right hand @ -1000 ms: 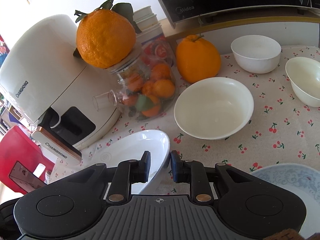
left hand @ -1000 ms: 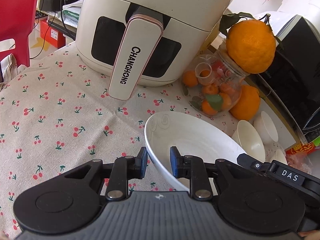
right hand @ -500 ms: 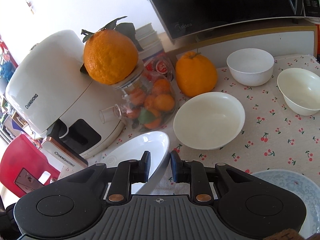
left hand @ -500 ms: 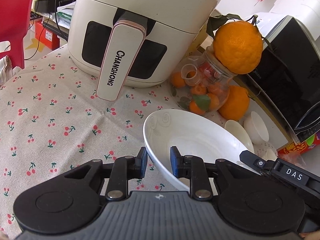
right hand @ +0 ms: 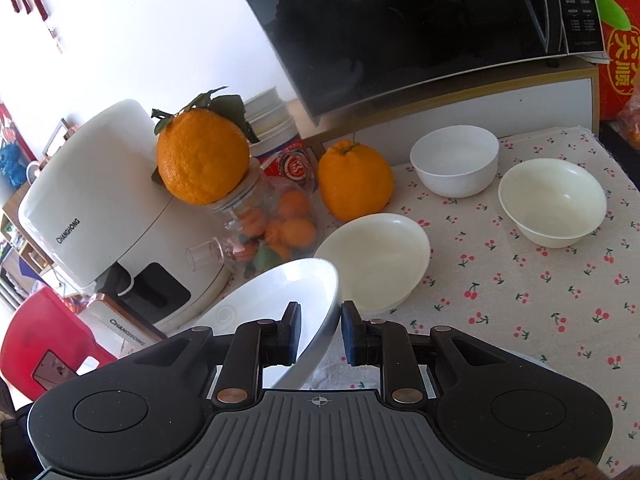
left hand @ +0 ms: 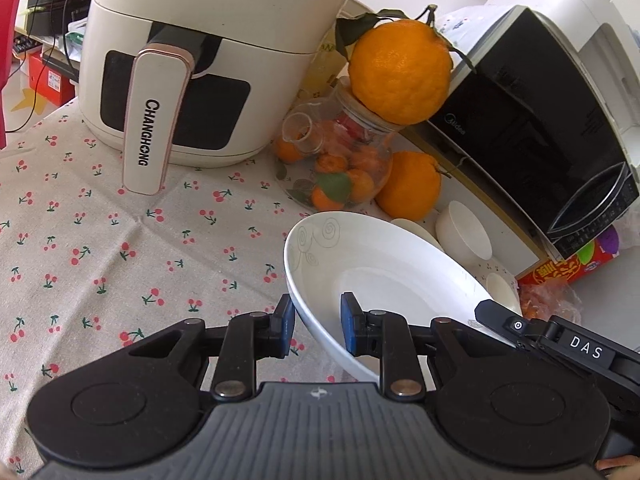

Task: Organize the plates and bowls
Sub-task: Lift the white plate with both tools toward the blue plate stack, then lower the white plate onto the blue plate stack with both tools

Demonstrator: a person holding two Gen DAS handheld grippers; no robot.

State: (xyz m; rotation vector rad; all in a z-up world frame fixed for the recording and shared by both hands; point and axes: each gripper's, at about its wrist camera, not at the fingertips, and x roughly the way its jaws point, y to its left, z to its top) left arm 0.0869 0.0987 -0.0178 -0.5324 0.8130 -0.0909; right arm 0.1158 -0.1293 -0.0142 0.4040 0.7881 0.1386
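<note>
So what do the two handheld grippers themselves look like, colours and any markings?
Both match. The left gripper and right gripper are matte black, each with two round side housings, a ribbed grey centre panel bearing a small compass-like mark, metal pivot pins, and blue pads on the fingertips. In the left view, the right gripper's side carries a white "DAS" label.

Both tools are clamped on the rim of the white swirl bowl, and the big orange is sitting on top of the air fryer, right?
Not quite. The big orange sits on the glass jar of small oranges, beside the air fryer; the left wrist view shows it. The rest holds: the left tool and right tool both clamp the swirl bowl rim.
</note>
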